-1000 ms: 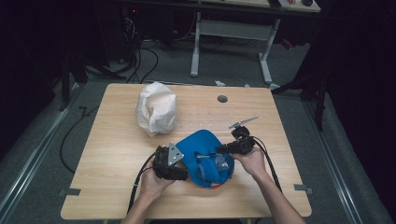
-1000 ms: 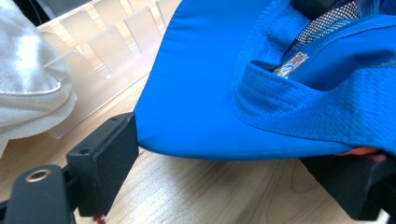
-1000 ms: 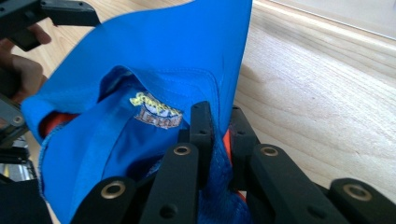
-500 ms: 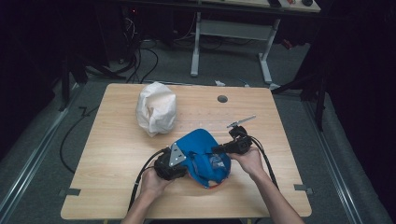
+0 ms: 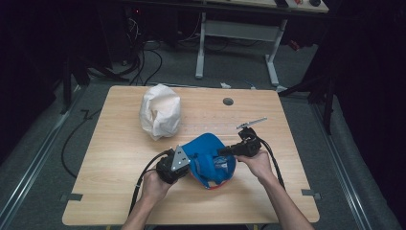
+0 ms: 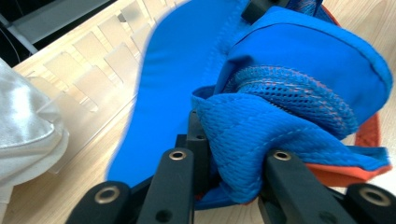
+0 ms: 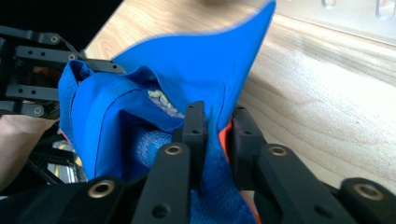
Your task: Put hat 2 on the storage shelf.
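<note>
A blue cap [image 5: 209,154] with orange trim is held just above the table's [image 5: 115,196] front middle between both grippers. My left gripper [image 5: 189,163] grips its left side; its jaws have just been closing and now pinch a fold of blue mesh [image 6: 233,140], as the left gripper view [image 6: 233,156] shows. My right gripper [image 5: 226,152] is shut on the cap's right edge. Its jaws have just been opening a little, but in the right gripper view [image 7: 218,125] the blue and orange fabric [image 7: 219,140] is still squeezed between them.
A crumpled white bag [image 5: 160,115] stands on the table behind the cap, to the left, and shows at the left edge of the left gripper view [image 6: 23,126]. A round cable hole [image 5: 228,101] lies near the far edge. Cables trail from both grippers toward the person.
The left gripper's jaws have shut on the cap's left side. The cap has bunched up between the two grippers. Both hands have stayed almost where they were.
</note>
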Demonstrator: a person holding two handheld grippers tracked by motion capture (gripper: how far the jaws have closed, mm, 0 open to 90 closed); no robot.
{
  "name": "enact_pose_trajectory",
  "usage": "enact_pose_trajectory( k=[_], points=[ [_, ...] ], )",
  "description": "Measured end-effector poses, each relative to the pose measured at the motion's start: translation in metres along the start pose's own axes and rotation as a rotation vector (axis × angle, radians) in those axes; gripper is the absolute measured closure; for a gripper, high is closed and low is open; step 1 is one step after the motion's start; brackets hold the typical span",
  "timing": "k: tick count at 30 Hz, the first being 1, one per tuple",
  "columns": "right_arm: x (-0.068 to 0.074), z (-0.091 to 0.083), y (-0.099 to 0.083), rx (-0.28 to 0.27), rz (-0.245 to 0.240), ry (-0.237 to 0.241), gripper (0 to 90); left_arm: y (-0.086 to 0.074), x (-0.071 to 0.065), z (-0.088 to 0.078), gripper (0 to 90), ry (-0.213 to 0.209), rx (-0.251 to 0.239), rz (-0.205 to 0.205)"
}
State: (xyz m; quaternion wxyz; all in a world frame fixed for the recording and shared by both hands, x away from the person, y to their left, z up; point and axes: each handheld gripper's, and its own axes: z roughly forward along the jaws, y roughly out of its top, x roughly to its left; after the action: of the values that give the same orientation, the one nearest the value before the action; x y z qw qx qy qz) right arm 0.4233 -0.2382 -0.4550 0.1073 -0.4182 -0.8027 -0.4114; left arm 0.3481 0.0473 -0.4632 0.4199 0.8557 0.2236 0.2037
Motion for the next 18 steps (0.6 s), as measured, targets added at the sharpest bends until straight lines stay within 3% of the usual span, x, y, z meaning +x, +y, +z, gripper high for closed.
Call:
enact_pose_trajectory(
  k=[4,5,7,10,12,13,14,18],
  points=[
    [-0.001,-0.005,0.0,-0.035,0.014,-0.023,62.9,0.005,0.002,-0.006,83.9,-0.01,-0.006,0.017],
    [-0.001,-0.005,0.0,-0.035,0.014,-0.023,62.9,0.005,0.002,-0.006,84.6,-0.01,-0.006,0.017],
    [-0.002,-0.008,0.001,-0.085,0.036,-0.043,52.7,0.009,0.003,-0.01,85.3,-0.027,-0.024,0.013],
    [-0.003,-0.017,0.003,-0.161,0.056,-0.08,45.8,0.011,0.005,-0.013,86.5,-0.034,-0.032,0.008],
    [-0.004,-0.022,0.003,-0.193,0.065,-0.087,44.1,0.011,0.006,-0.014,86.8,-0.037,-0.03,0.004],
    [-0.008,-0.032,0.003,-0.256,0.081,-0.101,42.5,0.011,0.009,-0.015,86.9,-0.043,-0.037,-0.012],
    [-0.009,-0.037,0.002,-0.277,0.089,-0.112,42.0,0.011,0.01,-0.016,86.9,-0.046,-0.043,-0.02],
    [-0.013,-0.048,-0.002,-0.305,0.088,-0.156,41.7,0.012,0.015,-0.018,86.9,-0.059,-0.06,-0.059]
  ],
)
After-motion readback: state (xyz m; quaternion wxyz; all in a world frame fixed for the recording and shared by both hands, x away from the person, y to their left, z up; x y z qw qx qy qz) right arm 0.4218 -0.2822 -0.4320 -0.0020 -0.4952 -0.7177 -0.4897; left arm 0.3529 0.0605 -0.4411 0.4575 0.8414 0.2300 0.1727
